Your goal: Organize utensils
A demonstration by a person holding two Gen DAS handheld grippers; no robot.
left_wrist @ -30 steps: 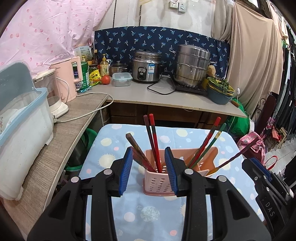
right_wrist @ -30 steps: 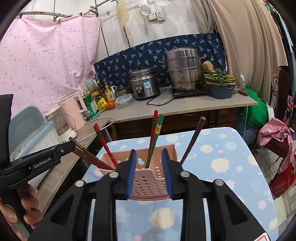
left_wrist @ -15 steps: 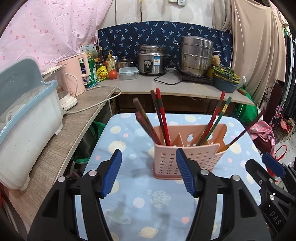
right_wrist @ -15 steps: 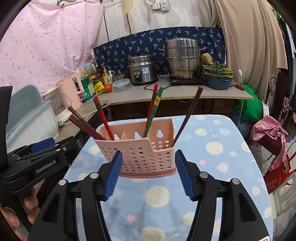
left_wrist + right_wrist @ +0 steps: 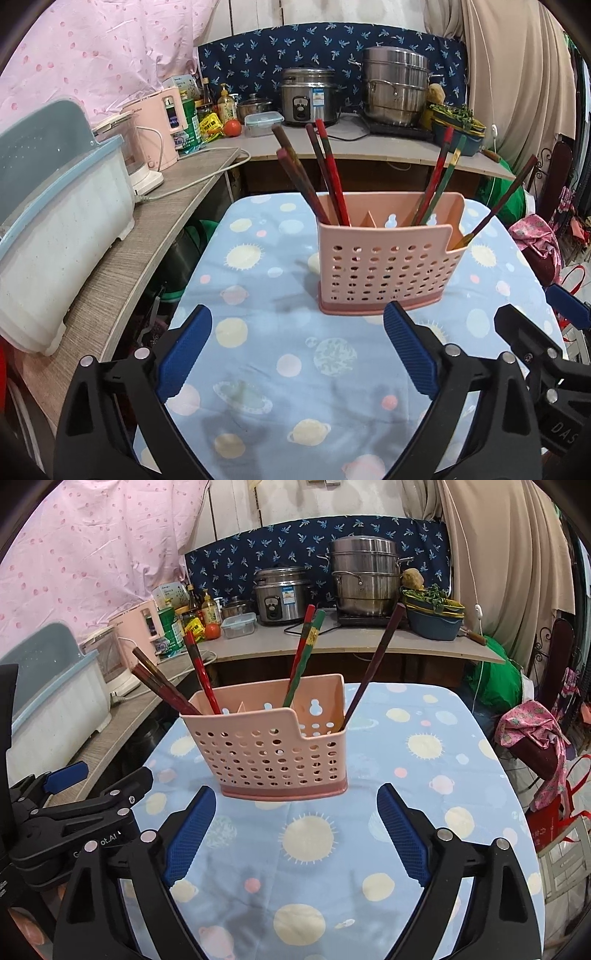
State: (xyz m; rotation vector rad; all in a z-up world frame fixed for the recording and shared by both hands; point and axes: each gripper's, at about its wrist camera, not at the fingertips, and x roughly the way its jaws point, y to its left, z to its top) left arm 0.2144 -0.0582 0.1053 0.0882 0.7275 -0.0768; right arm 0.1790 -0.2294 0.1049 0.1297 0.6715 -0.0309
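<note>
1. Left wrist view: the left hand-held gripper [image 5: 297, 349] hangs spread wide with nothing between its blue pads, just short of the pink utensil caddy [image 5: 388, 266], which stands upright on the cloth-covered surface [image 5: 258, 350].
2. Seven chopsticks stand in the caddy: four dark and red ones [image 5: 321, 177] lean left in the left compartment, a red and a green one [image 5: 439, 177] lean right near the middle, and one dark stick [image 5: 498, 199] slants out of the low right end.
3. Right wrist view: the right hand-held gripper [image 5: 295, 829] is equally splayed and empty, near the caddy [image 5: 273, 749].
4. This view shows the keyhole slots in the caddy's back wall more plainly, and the left gripper's body at lower left.
5. Only the left wrist view shows the right gripper, at lower right.
</note>
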